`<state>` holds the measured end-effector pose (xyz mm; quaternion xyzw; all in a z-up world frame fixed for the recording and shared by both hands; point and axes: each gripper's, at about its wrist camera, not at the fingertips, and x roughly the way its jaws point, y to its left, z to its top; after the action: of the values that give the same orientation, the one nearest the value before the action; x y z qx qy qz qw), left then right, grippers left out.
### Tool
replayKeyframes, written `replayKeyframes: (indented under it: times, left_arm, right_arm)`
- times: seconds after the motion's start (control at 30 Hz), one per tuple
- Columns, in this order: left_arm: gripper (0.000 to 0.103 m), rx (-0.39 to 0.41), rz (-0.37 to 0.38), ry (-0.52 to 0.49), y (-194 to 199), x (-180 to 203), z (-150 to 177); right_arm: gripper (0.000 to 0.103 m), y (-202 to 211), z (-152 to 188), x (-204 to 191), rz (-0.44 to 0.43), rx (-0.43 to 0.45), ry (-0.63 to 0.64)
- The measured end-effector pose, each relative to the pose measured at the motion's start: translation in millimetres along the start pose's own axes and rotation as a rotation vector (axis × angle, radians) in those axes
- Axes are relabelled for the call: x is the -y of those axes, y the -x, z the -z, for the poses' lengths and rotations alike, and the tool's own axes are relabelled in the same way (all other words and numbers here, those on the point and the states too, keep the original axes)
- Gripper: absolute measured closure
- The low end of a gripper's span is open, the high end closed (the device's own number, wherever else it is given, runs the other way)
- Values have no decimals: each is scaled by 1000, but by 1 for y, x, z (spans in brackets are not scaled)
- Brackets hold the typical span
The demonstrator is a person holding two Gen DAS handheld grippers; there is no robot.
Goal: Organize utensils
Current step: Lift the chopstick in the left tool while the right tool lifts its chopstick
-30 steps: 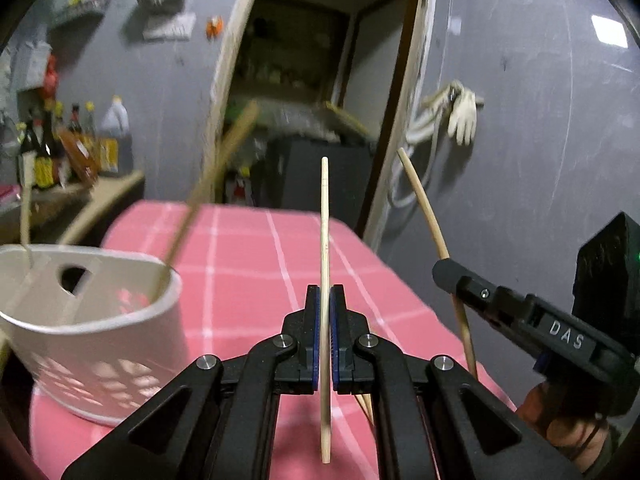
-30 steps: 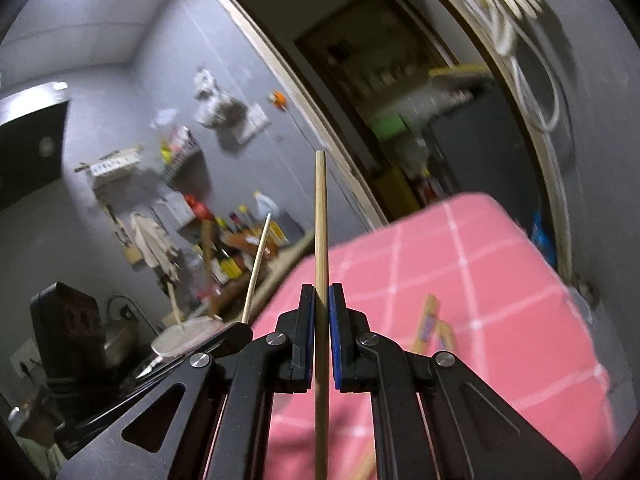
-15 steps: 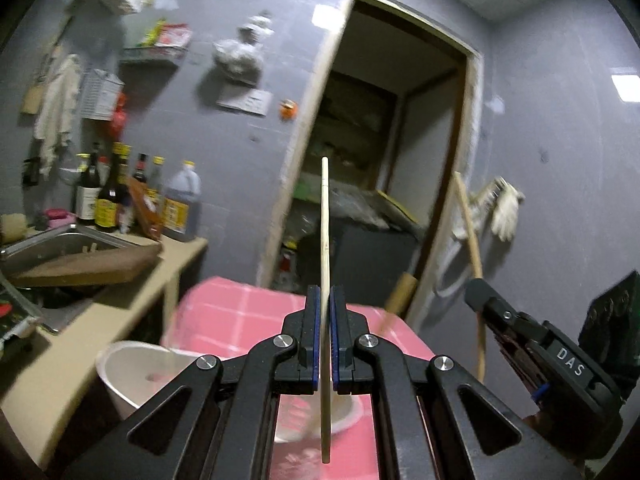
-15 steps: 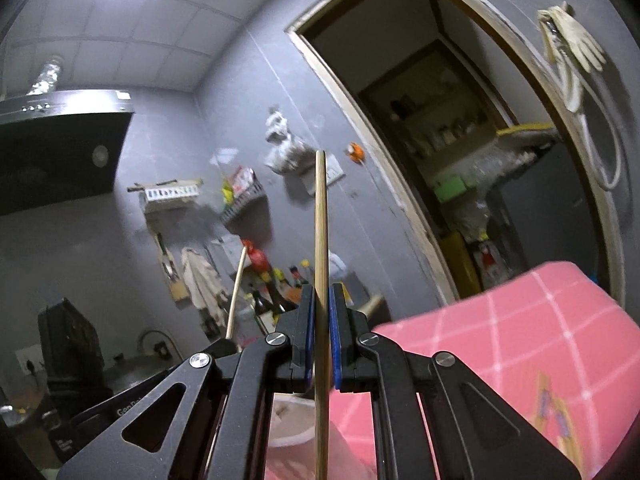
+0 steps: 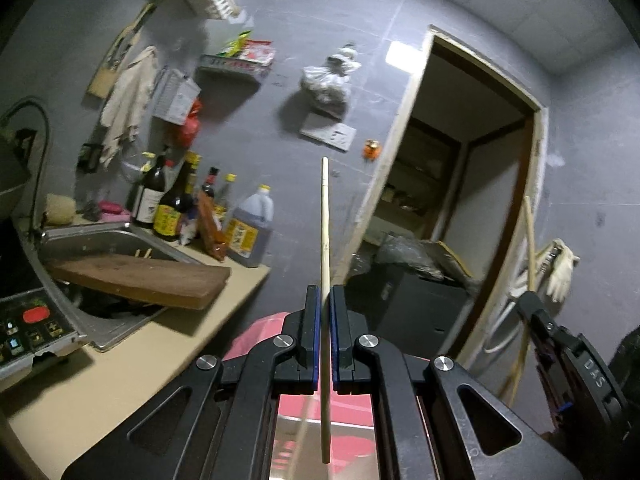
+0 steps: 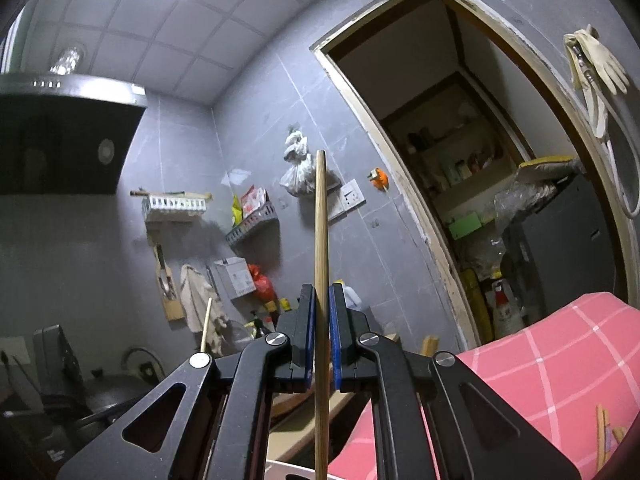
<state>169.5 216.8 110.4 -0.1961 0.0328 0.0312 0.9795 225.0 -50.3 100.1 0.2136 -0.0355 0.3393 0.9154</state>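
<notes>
The pale chopstick stood upright between the blue pads of my left hand-held gripper, which was clamped shut on it, its tip rising in front of the grey wall and its lower end hanging below the jaws over the pink checked table. My right hand-held gripper was likewise closed tight on a darker brown chopstick, held upright with most of its length above the pads. In the left view my right hand-held gripper showed at the right edge with its stick rising beside the door frame. In the right view a white basket rim peeked out at the bottom just beside the brown stick's lower end, and more wooden utensils lay on the pink table to the right. Further out to the left were a steel sink with a wooden board across it and a row of bottles against the wall.
</notes>
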Motion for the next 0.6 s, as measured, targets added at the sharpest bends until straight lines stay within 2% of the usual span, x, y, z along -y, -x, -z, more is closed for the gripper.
replayKeyframes:
  times: [0.2, 0.6]
  left_arm:
    - [100, -19, -26, -6, -10, -8, 15]
    - [100, -43, -56, -76, -7, 9, 43]
  right_arm:
    - [98, -6, 15, 3, 9, -36, 13]
    - [98, -4, 32, -6, -2, -99, 71]
